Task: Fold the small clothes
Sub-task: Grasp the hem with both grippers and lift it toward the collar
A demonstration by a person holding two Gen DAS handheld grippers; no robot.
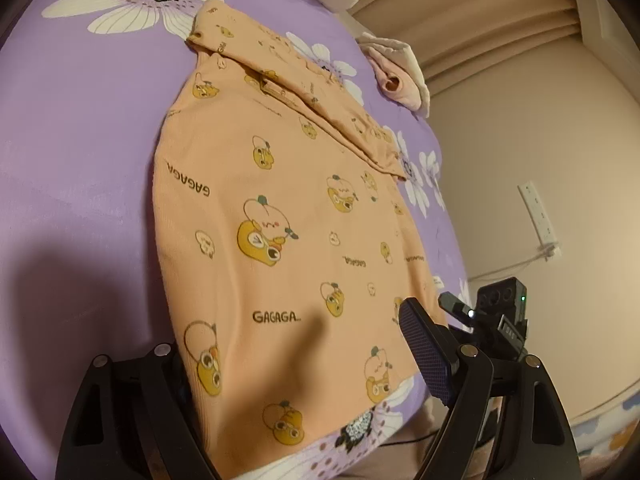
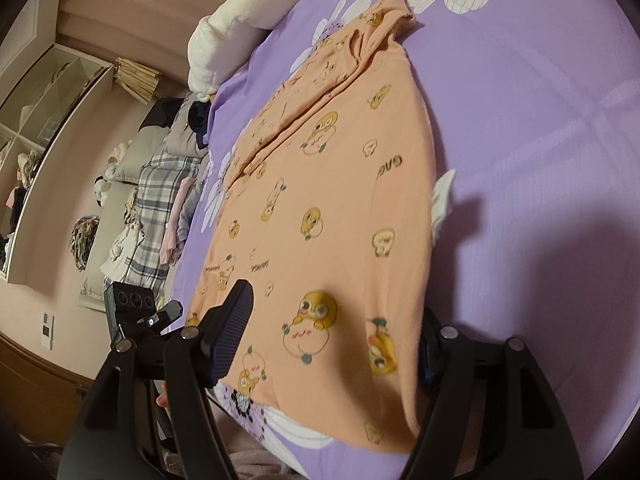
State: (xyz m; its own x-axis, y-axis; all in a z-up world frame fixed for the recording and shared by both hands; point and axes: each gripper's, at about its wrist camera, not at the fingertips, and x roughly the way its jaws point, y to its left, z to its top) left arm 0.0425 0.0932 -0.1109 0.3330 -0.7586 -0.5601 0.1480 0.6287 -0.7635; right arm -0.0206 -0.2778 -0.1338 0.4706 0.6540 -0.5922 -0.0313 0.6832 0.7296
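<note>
Both tools gape over the peach shirt's (image 1: 280,216) near hem, bedsheet (image 1: 80,160) bare alongside.

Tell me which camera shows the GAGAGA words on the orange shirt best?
The left wrist view: on the orange shirt the GAGAGA print reads clearly, upright. The right wrist view shows the same shirt, but its lettering is partial and turned.

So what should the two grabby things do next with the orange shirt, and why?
Probably close both sets of fingers on the near hem. The orange shirt lies flat on the purple sheet, its sleeves already folded across the far end. The left gripper and right gripper each straddle a near corner, fingers open, so neither seems to grip it. Pinching would let them lift the hem toward the collar.
</note>
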